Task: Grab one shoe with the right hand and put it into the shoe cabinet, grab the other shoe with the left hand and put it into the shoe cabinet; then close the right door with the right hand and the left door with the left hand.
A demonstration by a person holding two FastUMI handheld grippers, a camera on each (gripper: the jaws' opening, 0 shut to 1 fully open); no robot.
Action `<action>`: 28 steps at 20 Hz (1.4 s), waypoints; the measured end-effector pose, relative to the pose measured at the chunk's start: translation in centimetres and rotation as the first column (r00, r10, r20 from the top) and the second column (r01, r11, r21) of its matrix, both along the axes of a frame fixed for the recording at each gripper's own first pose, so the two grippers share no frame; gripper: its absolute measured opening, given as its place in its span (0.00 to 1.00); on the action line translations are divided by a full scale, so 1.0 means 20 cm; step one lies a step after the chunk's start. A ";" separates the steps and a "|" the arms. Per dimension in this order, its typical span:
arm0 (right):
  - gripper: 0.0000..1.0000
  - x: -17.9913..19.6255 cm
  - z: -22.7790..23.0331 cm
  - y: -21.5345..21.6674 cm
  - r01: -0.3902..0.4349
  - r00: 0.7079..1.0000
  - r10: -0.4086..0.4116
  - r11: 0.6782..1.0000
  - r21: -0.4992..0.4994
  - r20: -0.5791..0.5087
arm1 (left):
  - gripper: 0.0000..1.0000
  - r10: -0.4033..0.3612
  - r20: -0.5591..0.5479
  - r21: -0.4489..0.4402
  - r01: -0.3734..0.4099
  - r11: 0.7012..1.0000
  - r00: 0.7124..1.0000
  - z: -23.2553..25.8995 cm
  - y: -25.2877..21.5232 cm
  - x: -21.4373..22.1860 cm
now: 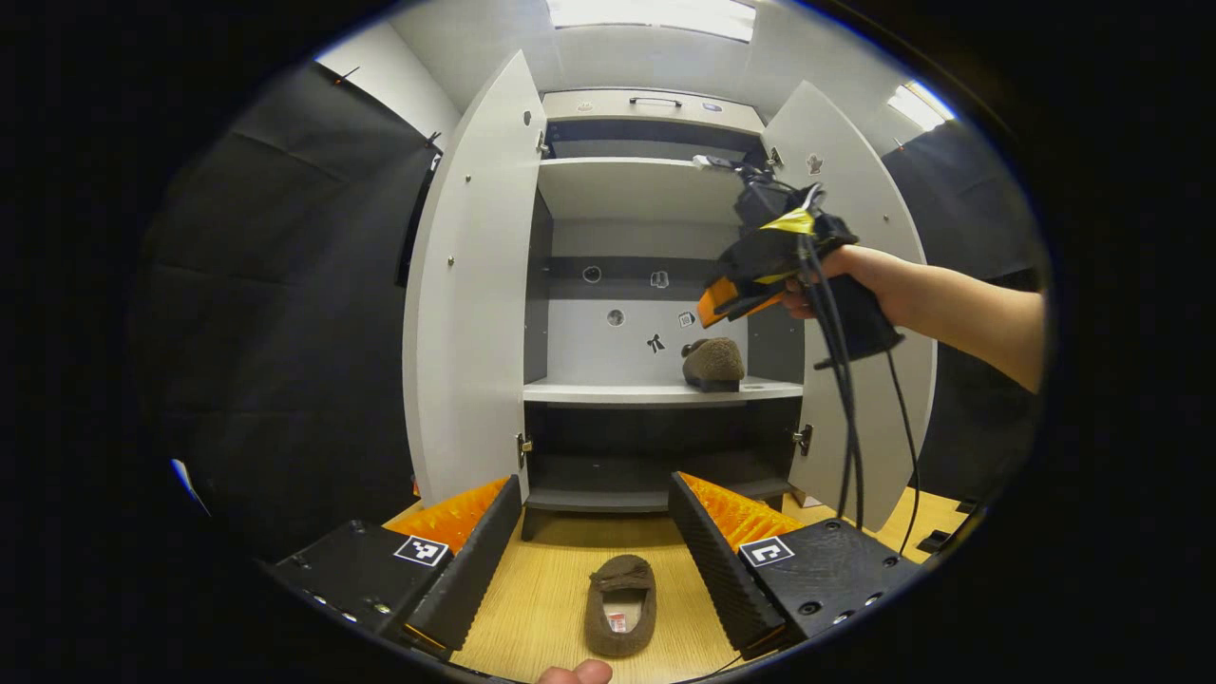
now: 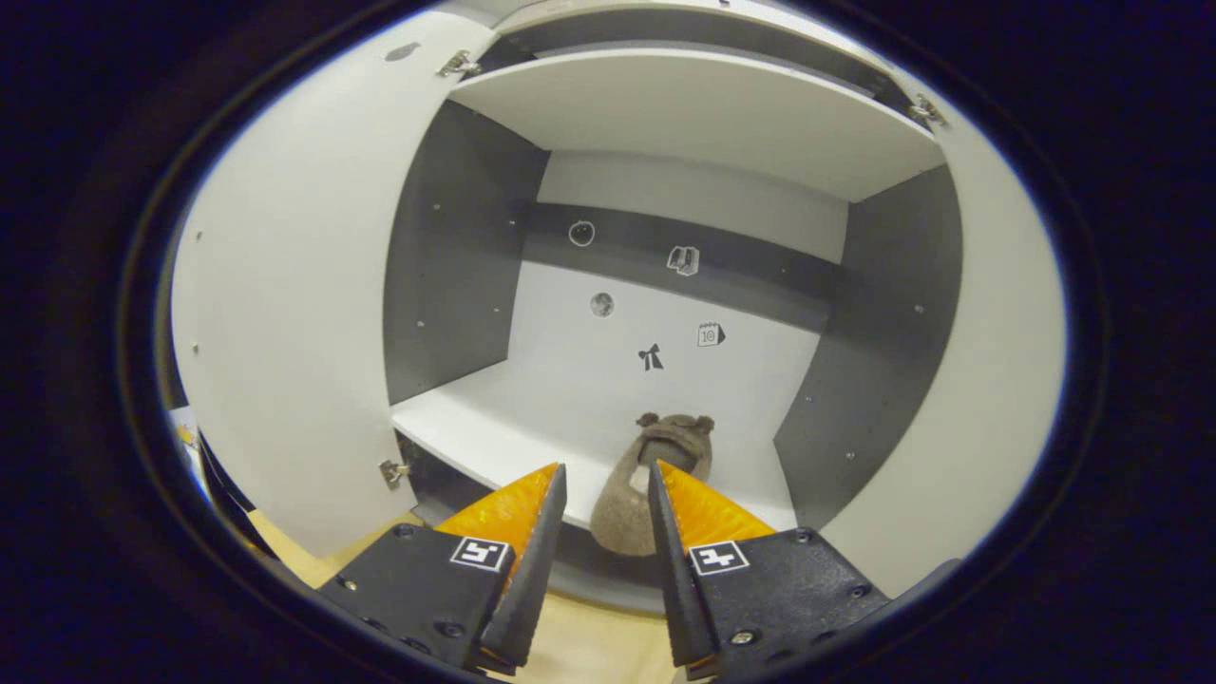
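Note:
One brown slipper (image 1: 620, 605) lies on the wooden floor (image 1: 532, 608) before the shoe cabinet, low between the fingers of my open left gripper (image 1: 595, 478), which touch nothing. The other brown slipper (image 1: 712, 364) (image 2: 646, 484) rests on the right part of the cabinet's middle shelf (image 1: 608, 390) (image 2: 494, 427), its heel at the front edge. A hand holds my right gripper (image 1: 724, 302) up in front of the cabinet's right side. In the right gripper view that gripper (image 2: 605, 468) stands open just short of the shelved slipper, apart from it.
Both cabinet doors stand wide open: the left door (image 1: 475, 285) (image 2: 285, 332) and the right door (image 1: 855, 285) (image 2: 978, 380). Cables (image 1: 845, 408) hang from the right gripper. A lower compartment (image 1: 655, 446) sits under the shelf. A fingertip (image 1: 575, 674) pokes in at the bottom edge.

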State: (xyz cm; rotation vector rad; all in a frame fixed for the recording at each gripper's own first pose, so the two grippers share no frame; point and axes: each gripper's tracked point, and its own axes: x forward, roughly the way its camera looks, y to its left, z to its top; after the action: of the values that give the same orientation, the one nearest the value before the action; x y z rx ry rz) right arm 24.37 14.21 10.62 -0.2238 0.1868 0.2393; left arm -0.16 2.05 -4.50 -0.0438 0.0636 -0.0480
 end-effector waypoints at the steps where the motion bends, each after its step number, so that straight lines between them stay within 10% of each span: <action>1: 0.63 -0.06 -0.04 -0.01 0.003 1.000 -0.003 1.000 0.022 0.008 | 0.95 -0.002 0.003 0.003 0.002 1.000 1.000 0.00 0.00 0.00; 19: 0.64 -0.80 -1.20 -0.36 0.172 0.985 -0.172 0.979 0.110 -0.006 | 0.95 -0.076 -0.082 0.003 0.077 0.997 0.994 -0.15 -0.17 -0.04; 24: 0.61 -0.92 -1.25 -0.39 0.168 0.986 -0.169 0.970 0.177 -0.012 | 0.95 -0.102 -0.168 -0.011 0.102 0.995 0.980 -0.30 -0.19 -0.06; 28: 0.81 -0.94 -1.19 -0.40 0.164 0.985 -0.170 0.970 0.181 0.023 | 0.96 -0.087 -0.253 0.007 0.091 0.996 0.964 -0.43 -0.15 -0.02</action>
State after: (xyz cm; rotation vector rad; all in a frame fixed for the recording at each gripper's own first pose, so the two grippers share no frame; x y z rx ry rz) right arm 5.51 6.24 -13.21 -0.0337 0.1442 0.0831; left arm -0.55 -0.91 -13.02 -0.0285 0.3210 -0.1318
